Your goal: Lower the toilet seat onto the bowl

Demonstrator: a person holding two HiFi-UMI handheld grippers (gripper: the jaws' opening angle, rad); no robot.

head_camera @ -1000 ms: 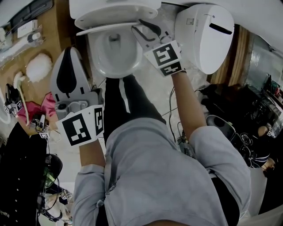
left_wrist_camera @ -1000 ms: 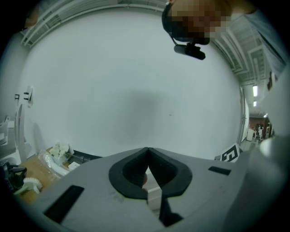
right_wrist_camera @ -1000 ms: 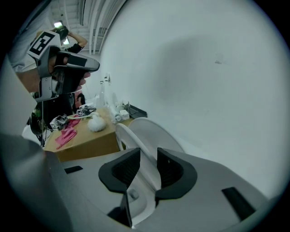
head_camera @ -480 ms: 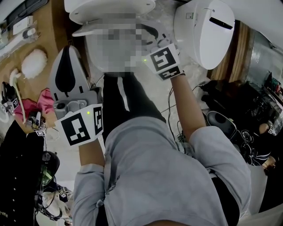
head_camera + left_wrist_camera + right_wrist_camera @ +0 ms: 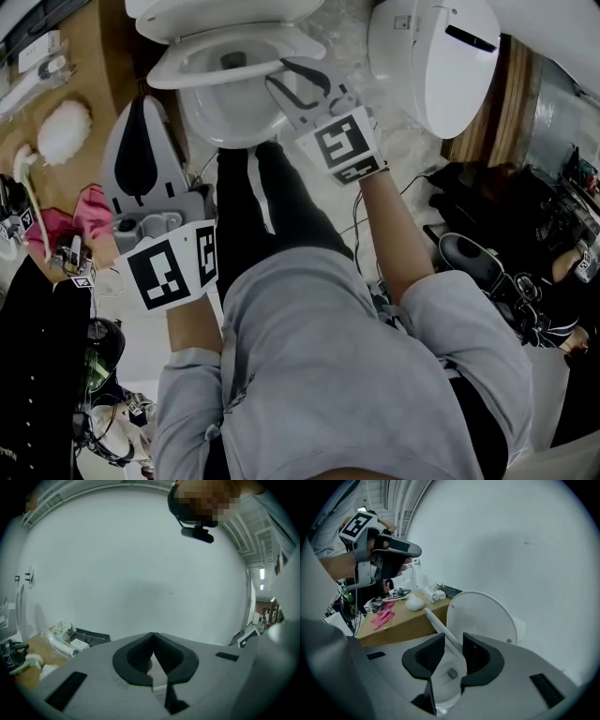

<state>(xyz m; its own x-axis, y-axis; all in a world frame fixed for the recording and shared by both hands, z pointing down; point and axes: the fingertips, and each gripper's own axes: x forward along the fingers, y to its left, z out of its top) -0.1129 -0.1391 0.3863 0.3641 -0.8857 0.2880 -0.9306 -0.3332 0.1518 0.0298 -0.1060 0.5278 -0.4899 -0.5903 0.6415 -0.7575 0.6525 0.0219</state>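
The white toilet bowl stands at the top of the head view, its lid raised behind it. The toilet seat hangs tilted over the bowl, partway down. My right gripper is shut on the seat's right rim. In the right gripper view the seat rim runs as a thin strip between the jaws of the right gripper, with the lid upright behind and the bowl below. My left gripper is shut and holds nothing, left of the bowl. The left gripper faces a bare white wall.
A second white toilet unit stands close on the right. On the left is a brown surface with a white fluffy brush and a pink cloth. Cables and dark gear lie on the floor at the right.
The seat has tipped further down over the bowl. My right gripper has come down and left with it. The left gripper has hardly moved.
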